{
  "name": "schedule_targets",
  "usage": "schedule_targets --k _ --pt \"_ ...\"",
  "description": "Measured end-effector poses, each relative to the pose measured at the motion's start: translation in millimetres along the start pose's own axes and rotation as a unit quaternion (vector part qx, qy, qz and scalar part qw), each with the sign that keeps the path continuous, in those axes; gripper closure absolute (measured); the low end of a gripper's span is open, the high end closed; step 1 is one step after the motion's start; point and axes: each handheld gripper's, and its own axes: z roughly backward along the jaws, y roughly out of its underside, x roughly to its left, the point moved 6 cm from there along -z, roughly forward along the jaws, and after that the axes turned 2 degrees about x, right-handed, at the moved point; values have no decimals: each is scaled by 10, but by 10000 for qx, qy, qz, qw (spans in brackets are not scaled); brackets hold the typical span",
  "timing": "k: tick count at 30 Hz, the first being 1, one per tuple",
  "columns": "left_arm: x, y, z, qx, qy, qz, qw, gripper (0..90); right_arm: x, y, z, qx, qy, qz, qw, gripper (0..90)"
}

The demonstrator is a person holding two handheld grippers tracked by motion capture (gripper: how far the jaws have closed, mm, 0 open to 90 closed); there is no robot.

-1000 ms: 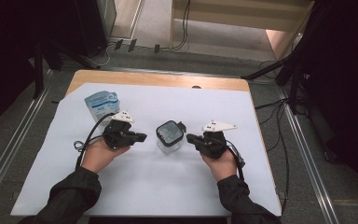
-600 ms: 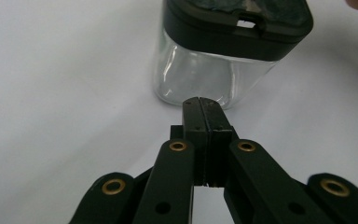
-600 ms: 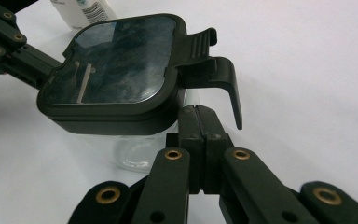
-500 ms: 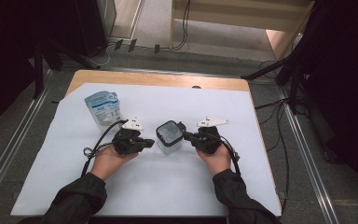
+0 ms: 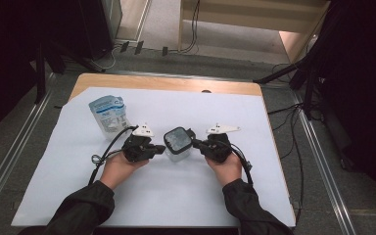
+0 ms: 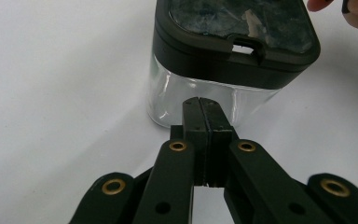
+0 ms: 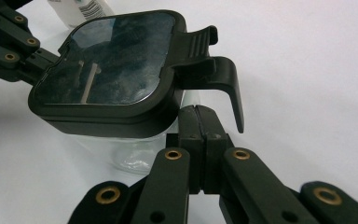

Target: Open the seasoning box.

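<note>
Both hands have drawn in toward the clear jar mid-table; left hand-held gripper and right hand-held gripper, jaws pressed together, flank it; pouch behind.

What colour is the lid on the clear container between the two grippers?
Black frame around a dark see-through panel; the lid shows best in the right gripper view.
</note>
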Motion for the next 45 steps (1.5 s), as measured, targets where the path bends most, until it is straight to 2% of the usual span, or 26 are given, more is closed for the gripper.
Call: schedule_targets --k 12,18,23,26,27,29,30,31,32,33,34,36,37,38,39,40,41,44,45 --pt "89 15 43 0 14 108 9999 900 161 66 8 86 -121 -13 9999 900" --pt "112 19 52 -1 -56 -102 9999 900 207 88 21 104 -178 -36 9998 900" --pt "154 18 60 -52 88 -75 9999 887 221 92 40 129 -245 17 9996 900" --pt "169 22 79 -8 240 -124 9996 796 229 86 71 127 -270 56 9995 900" --pt "183 24 105 50 290 -237 9993 775 229 85 82 128 -277 70 9995 900" --pt "185 22 119 8 359 -241 9991 712 222 82 103 128 -283 62 9995 900" --pt "186 19 129 -11 436 -251 9987 712 222 82 103 128 -283 62 9995 900" --pt "188 18 139 2 471 -253 9986 660 212 80 124 135 -309 43 9994 900" --pt "182 15 148 -6 559 -263 9981 660 212 80 124 135 -309 43 9994 900" --pt "193 0 164 -65 550 -355 9978 551 198 69 145 104 -338 29 9994 900" --pt "193 0 164 -65 550 -355 9978 528 198 69 145 104 -338 29 9994 900" --pt "189 -17 191 -247 801 -475 9954 498 188 55 167 64 -347 36 9994 900" --pt "186 -20 193 -299 823 -543 9947 464 179 48 179 54 -344 28 9994 900" --pt "178 -37 201 -170 903 -660 9936 409 154 36 207 12 -341 -17 9994 900" --pt "178 -37 201 -170 903 -660 9936 373 154 36 207 12 -341 -17 9994 900" --pt "175 -53 205 -139 855 -737 9935 373 137 30 215 -10 -322 -34 9995 900" --pt "162 -73 211 -172 890 -803 9926 335 118 28 223 -25 -318 -50 9995 900" --pt "133 -110 206 -239 1086 -726 9911 222 58 28 237 -19 -266 -130 9996 900" --pt "118 -127 181 -214 1113 -792 9904 156 20 31 234 5 -247 -183 9995 900"
